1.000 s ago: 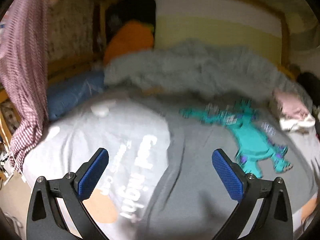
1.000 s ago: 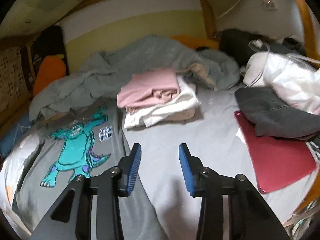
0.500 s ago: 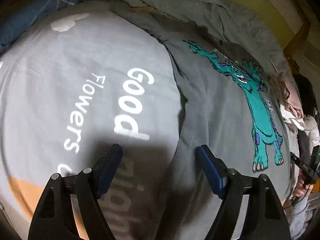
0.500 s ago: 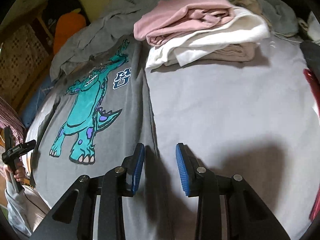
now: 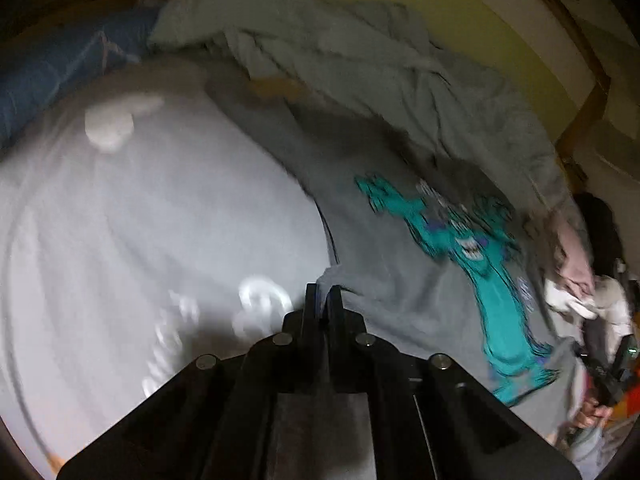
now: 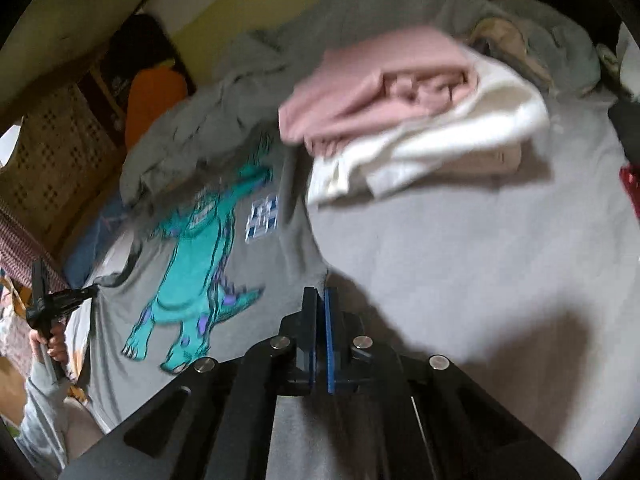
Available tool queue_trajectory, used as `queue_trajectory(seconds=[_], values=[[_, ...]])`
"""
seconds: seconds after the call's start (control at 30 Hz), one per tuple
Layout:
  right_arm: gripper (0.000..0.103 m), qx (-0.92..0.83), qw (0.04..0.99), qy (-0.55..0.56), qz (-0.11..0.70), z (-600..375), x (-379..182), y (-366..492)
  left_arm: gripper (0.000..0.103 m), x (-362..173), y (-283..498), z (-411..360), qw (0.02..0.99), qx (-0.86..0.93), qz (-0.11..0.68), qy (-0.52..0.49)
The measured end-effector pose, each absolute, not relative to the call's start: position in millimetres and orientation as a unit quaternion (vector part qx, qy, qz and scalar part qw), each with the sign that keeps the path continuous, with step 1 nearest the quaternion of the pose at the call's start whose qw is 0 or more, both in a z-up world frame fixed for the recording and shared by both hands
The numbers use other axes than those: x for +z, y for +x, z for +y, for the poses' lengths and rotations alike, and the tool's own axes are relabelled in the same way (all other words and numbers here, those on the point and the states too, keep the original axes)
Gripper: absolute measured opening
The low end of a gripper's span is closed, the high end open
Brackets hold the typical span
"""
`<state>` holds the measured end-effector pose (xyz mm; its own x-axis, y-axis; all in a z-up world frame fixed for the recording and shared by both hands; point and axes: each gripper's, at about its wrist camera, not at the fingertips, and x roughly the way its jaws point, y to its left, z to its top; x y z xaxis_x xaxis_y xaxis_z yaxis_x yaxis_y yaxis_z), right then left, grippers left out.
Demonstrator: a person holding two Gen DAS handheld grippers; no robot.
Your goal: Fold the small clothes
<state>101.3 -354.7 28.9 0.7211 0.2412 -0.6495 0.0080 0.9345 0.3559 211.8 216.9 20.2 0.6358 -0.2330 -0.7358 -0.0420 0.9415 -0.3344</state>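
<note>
A grey shirt (image 5: 400,280) with a teal monster print lies spread flat on the bed. My left gripper (image 5: 323,292) is shut on the shirt's left edge, and a corner of the cloth rises into its jaws. In the right wrist view the same shirt (image 6: 256,264) lies to the left. My right gripper (image 6: 320,294) is shut on its right edge, near the hem. That view also shows the left gripper (image 6: 93,290) at the far left, held by a hand (image 6: 50,344), with the shirt's edge drawn up to its tip.
A folded stack of pink and white clothes (image 6: 400,120) sits just beyond the shirt. A crumpled grey blanket (image 5: 360,60) lies along the back. The bedsheet (image 5: 160,220) carries white lettering. An orange pillow (image 6: 156,100) and a red item (image 6: 630,184) lie at the sides.
Both grippers came down to the shirt's side edges. The left jaws went from wide open to shut on the cloth. The right jaws closed from a narrow gap.
</note>
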Motion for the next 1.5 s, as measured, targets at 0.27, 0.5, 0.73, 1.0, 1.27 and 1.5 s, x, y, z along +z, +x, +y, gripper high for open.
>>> queue_trajectory(seconds=[0.27,0.5,0.73,1.0,1.27,1.5], values=[[0.003,0.022,0.913,0.158,0.376,-361,16,136,0.021,0,244,215,0.898,-0.013,0.425,-0.118],[0.026,-0.009,0.918,0.171,0.356,-376,31,110,0.052,2,209,242,0.891,-0.011,0.422,-0.165],[0.027,0.01,0.912,0.222,0.345,-384,40,65,0.057,9,121,241,0.902,-0.024,0.395,-0.174],[0.027,0.02,0.889,0.277,0.365,-383,17,9,0.057,-12,60,225,0.889,-0.032,0.411,-0.198],[0.042,0.06,0.85,0.353,0.387,-395,-5,-10,0.057,-20,52,213,0.872,-0.047,0.425,-0.24],[0.042,0.06,0.841,0.354,0.405,-389,-14,-3,0.057,-32,59,229,0.842,-0.043,0.44,-0.311]])
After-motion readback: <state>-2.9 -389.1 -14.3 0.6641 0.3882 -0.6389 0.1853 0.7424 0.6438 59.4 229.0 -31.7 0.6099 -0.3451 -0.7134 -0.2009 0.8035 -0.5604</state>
